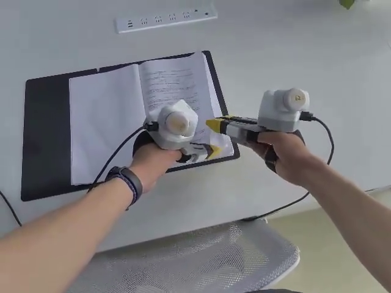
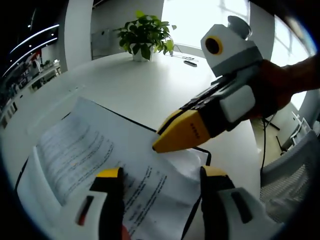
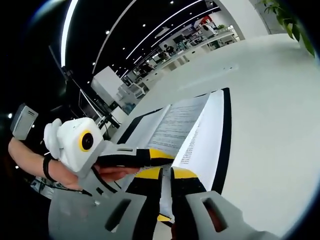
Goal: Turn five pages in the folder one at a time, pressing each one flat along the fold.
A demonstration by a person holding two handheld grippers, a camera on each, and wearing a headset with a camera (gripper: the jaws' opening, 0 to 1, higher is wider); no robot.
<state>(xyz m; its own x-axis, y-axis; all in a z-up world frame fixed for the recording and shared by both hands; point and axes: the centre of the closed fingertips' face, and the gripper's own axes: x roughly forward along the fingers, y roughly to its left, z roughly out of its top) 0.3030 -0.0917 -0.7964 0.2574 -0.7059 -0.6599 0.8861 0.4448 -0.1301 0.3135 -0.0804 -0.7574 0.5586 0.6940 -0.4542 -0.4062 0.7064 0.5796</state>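
folder (image 1: 43,122): lies open on the white table (image 1: 305,43), black cover down, white sheets on both sides of the fold.
page (image 1: 174,82): top printed sheet on the right-hand side. Its lower right corner is lifted slightly off the stack and looks a bit rumpled in the left gripper view.
right gripper (image 3: 166,174): jaws almost together, only a thin slit between the yellow tips, with a white sheet edge in that slit. Reads as clamped on the page at its lower right edge. In the head view it points left, tip at the right margin of the page, held in the right hand (image 1: 284,152).
left gripper (image 2: 162,175): jaws well apart, one yellow tip on either side of the printed text near the bottom of the page. Nothing is between them but the sheet below. Can't tell whether the tips touch the paper or hover just above it.
gripper relation: the tips are near each other at the folder's lower right corner. The right tip sits just ahead of and between the left jaws, not touching them.
left hand (image 1: 153,162): over the bottom edge of the folder, dark wristband (image 1: 127,181) on the wrist.
surroundings: power strip (image 1: 165,18) beyond the folder, potted plant (image 2: 145,37) far across the table, mesh chair (image 1: 201,256) below the table edge.
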